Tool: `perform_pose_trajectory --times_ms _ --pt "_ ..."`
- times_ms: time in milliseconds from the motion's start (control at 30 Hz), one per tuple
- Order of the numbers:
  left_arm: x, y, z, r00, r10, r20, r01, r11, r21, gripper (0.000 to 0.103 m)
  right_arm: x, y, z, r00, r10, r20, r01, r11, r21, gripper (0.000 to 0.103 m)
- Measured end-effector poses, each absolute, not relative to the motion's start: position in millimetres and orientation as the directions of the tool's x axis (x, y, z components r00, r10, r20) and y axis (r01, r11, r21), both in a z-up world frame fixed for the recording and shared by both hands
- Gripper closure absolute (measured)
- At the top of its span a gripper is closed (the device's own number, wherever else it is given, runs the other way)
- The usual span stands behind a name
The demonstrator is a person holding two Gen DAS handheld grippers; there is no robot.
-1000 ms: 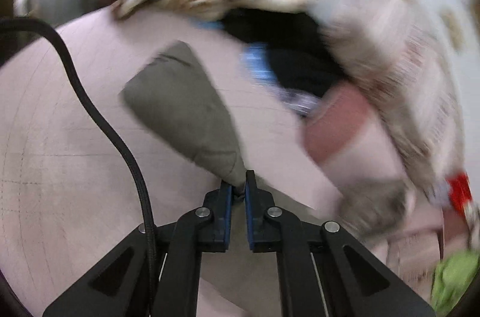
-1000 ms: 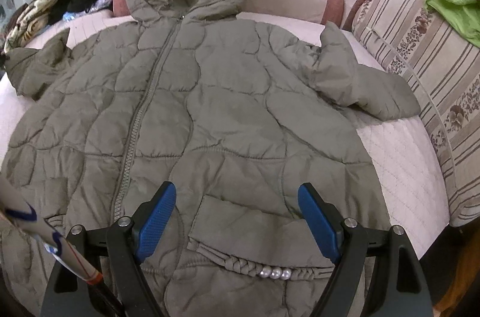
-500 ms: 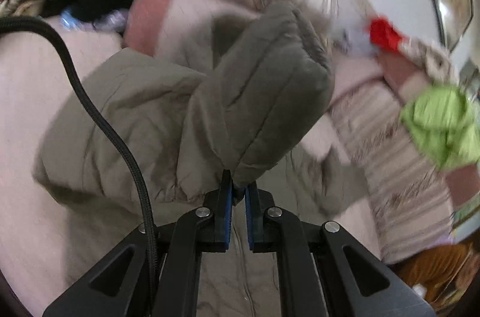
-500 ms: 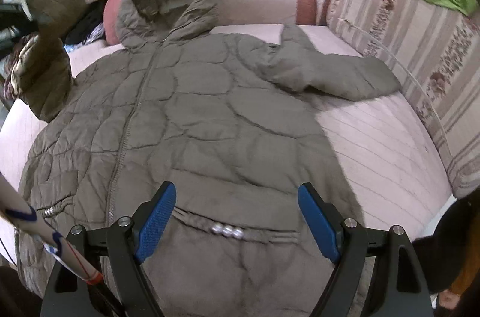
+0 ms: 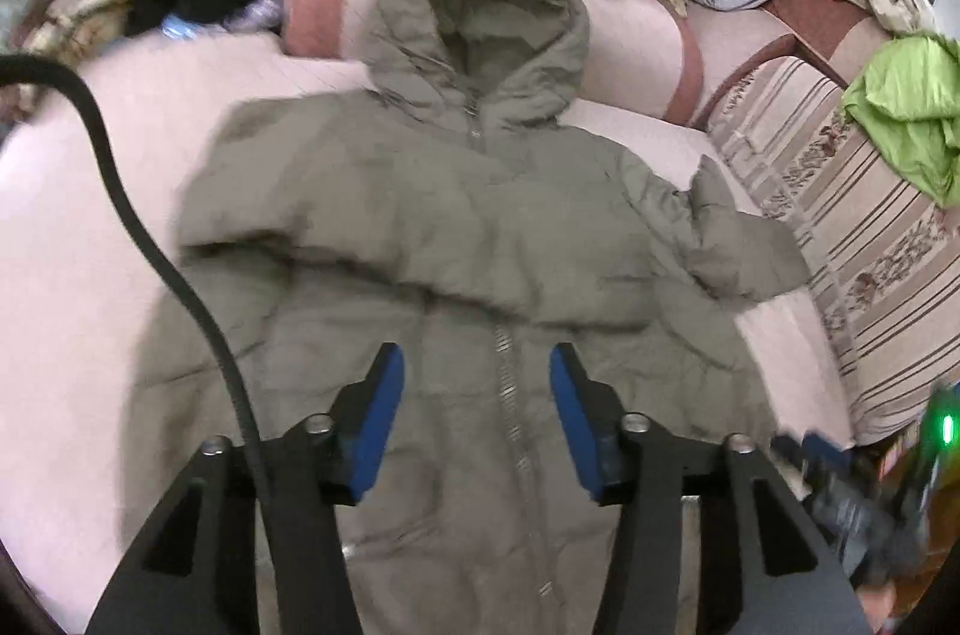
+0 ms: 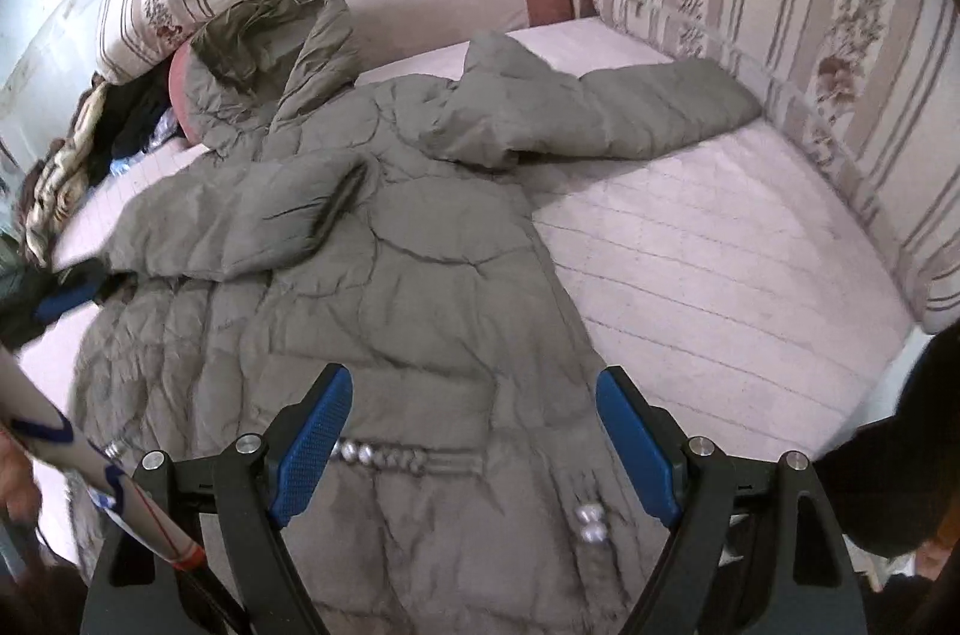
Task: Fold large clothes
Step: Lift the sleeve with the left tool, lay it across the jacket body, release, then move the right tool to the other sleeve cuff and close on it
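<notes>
Letting go is what has just been done by the left gripper [image 5: 474,419]: 0.5 s ago its jaws were pinched shut on the cuff of the jacket's sleeve, and now they are spread wide with nothing between the blue pads [image 5: 377,425]. The left sleeve [image 6: 240,230] has been laid across the chest of the olive quilted jacket [image 5: 480,245], its cuff resting near the zip line, so 1 of the 2 sleeve folds can be judged as done.

The other sleeve [image 6: 630,116] is seen stretched out flat on the pink quilted cover [image 6: 708,275], reaching toward the striped sofa cushions [image 6: 810,5]; it has not been folded in. The hood [image 5: 480,17] is propped against the pink bolster [image 5: 630,35] at the far end.

The right gripper [image 6: 474,446] is held fully open as well, empty, hovering over the hem area just above the beaded pocket trim [image 6: 384,455], and no contact with the fabric can be made out.

The jacket is lying zip-side up, body spread flat. The outstretched sleeve would probably be taken next, a job likely falling to the right gripper.
</notes>
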State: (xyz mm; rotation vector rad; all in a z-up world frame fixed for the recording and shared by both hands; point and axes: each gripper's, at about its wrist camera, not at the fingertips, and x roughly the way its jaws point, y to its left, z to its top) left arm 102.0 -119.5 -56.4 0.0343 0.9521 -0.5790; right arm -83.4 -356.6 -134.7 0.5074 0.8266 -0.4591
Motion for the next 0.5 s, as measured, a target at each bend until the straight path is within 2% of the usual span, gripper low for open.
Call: perform_pose_trajectory --times_ms 167,267,433,467,500 --pt "75.1 -85.9 -55.1 0.568 -0.326 -0.756 0.401 0.911 -0.092 0.047 -31.7 -368.7 -153.1 0.633 -0.028 -0.774 0.495 0.783 0.377 0.012" --pt "63.5 -73.1 -63.4 0.597 -0.269 -0.756 0.364 0.93 -0.043 0.047 14.2 -375.0 -165.4 0.631 0.017 -0.776 0.468 0.789 0.398 0.012" --pt "50.0 -57.4 -76.1 0.549 -0.272 -0.791 0.359 0.931 -0.07 0.047 86.3 -374.6 -186.9 0.591 0.053 -0.805 0.446 0.81 0.381 0.015" --pt "48.7 -56.1 -77.4 0.547 -0.272 -0.792 0.359 0.931 -0.071 0.047 97.9 -372.4 -188.3 0.585 0.052 -0.81 0.435 0.822 0.367 0.027" --pt "47.2 -54.1 -78.0 0.544 -0.272 -0.794 0.358 0.931 -0.074 0.047 105.7 -371.2 -187.8 0.58 0.056 -0.813 0.424 0.831 0.36 0.059"
